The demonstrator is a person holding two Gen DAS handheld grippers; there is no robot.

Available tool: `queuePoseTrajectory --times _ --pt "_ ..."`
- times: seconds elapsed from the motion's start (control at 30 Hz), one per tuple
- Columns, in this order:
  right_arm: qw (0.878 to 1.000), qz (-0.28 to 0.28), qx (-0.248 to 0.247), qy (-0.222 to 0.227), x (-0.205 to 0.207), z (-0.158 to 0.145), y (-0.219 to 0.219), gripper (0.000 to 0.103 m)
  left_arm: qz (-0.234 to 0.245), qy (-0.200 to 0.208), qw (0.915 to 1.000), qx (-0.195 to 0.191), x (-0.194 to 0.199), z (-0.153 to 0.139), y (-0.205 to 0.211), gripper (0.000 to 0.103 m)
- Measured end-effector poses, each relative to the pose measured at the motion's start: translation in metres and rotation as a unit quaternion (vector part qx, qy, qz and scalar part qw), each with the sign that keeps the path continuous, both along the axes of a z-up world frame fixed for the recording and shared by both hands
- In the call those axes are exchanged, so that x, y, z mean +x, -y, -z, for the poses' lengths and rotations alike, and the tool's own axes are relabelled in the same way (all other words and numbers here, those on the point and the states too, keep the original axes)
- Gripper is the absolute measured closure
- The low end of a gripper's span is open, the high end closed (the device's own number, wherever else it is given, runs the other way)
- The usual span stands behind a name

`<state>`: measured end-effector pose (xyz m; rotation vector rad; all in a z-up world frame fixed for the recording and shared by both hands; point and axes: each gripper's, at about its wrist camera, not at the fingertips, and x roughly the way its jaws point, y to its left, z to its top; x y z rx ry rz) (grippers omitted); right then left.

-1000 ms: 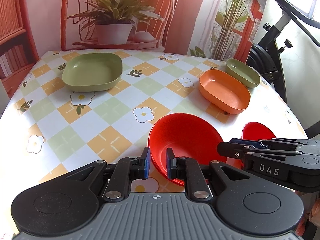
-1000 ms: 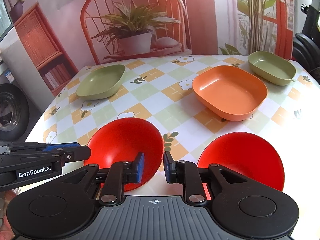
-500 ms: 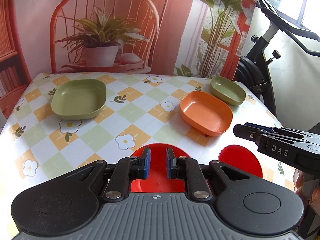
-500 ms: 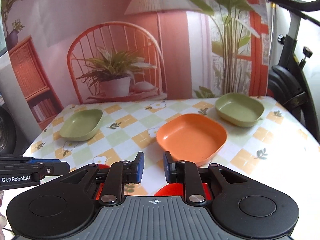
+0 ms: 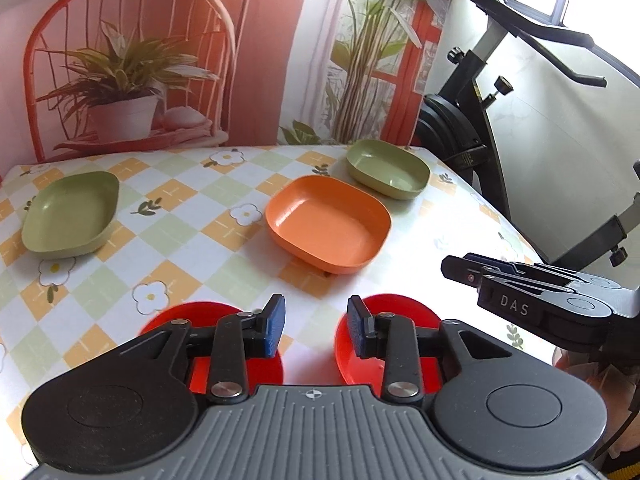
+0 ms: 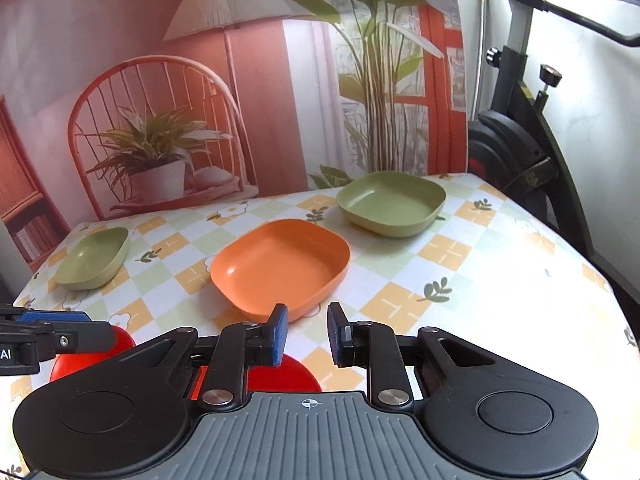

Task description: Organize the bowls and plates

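The worktop [image 6: 480, 280] carries a checked, flowered cloth; its right edge curves down the right of both frames, and its far edge meets a printed backdrop [image 6: 260, 80] of a chair, a potted plant and a lamp. In the right wrist view a wide bare stretch of cloth lies at right centre, between the dishes and that right edge. In the left wrist view another bare stretch lies at centre left.

There are five dishes. Two are red bowls: in the left wrist view the left red bowl [image 5: 176, 316] and the right red bowl [image 5: 400, 312] sit apart at lower centre, each partly hidden behind a finger of the left tongs [image 5: 316, 328]. One is an orange plate [image 5: 328, 224], squarish with raised sides, at frame centre. Two are green dishes of the same shape: the left green dish [image 5: 70, 216] at middle left, well apart from the rest, and the right green dish [image 5: 388, 168] just beyond the orange plate, near its far right corner; whether they touch cannot be told.

The left tongs gape wide with nothing between them. The right tongs [image 6: 307, 330] also stand parted and grip nothing; in their own view they sit at lower centre, in front of the orange plate's near rim.

An exercise bike [image 6: 520, 152] stands beyond the worktop's right edge at upper right.
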<state>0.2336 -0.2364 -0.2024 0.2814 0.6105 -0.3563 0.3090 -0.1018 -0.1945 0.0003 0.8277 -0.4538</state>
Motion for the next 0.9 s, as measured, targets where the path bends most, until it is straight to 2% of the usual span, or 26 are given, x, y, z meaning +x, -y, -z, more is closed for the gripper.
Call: queuePoseTrajectory --times 0.23,0.5,0.77,0.9 --pt "0.999 0.003 0.035 -0.027 -0.012 0.028 0.001 0.082 0.020 -0.041 0.9988 0.017 -0.006 0.031 0.022 0.067" --pt "0.997 0.002 0.065 -0.039 -0.015 0.041 0.002 0.082 0.010 -0.056 0.9979 0.031 -0.002 0.042 0.024 0.067" --pt "0.995 0.000 0.082 -0.050 -0.013 0.048 0.000 0.084 0.016 -0.077 0.9968 0.013 -0.003 0.053 0.026 0.068" --pt "0.996 0.002 0.075 -0.051 -0.014 0.047 -0.002 0.089 0.024 -0.078 0.9967 0.002 -0.007 0.053 0.026 0.074"
